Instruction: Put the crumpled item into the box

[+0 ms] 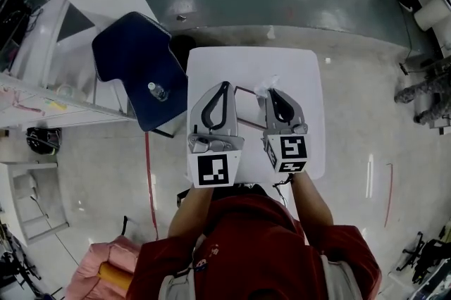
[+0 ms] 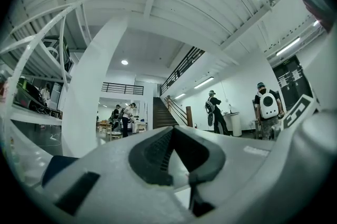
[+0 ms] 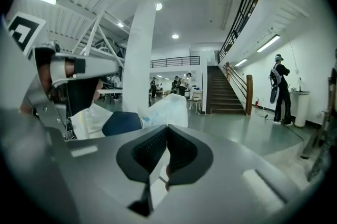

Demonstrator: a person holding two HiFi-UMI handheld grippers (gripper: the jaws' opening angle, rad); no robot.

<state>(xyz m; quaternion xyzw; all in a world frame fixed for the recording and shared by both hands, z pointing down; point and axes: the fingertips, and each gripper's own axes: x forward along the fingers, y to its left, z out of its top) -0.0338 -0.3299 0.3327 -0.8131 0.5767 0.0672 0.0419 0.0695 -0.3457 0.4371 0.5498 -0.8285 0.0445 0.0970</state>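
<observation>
Both grippers hover over a white table (image 1: 254,63), side by side. The crumpled item (image 1: 266,85), a wad of white paper or plastic, sticks out from the tip of my right gripper (image 1: 273,91), whose jaws are shut on it. In the right gripper view the crumpled item (image 3: 167,108) bulges just past the right gripper (image 3: 167,127). The box (image 1: 245,89) shows only as a thin brown outline on the table between the two grippers. My left gripper (image 1: 225,85) is shut and holds nothing; in its own view the left gripper (image 2: 171,129) has its pads meeting at the tip.
A dark blue chair (image 1: 137,66) stands left of the table with a water bottle (image 1: 156,91) on its seat. A pink bundle (image 1: 99,267) lies on the floor at the bottom left. Several people (image 2: 217,111) stand far off near a staircase.
</observation>
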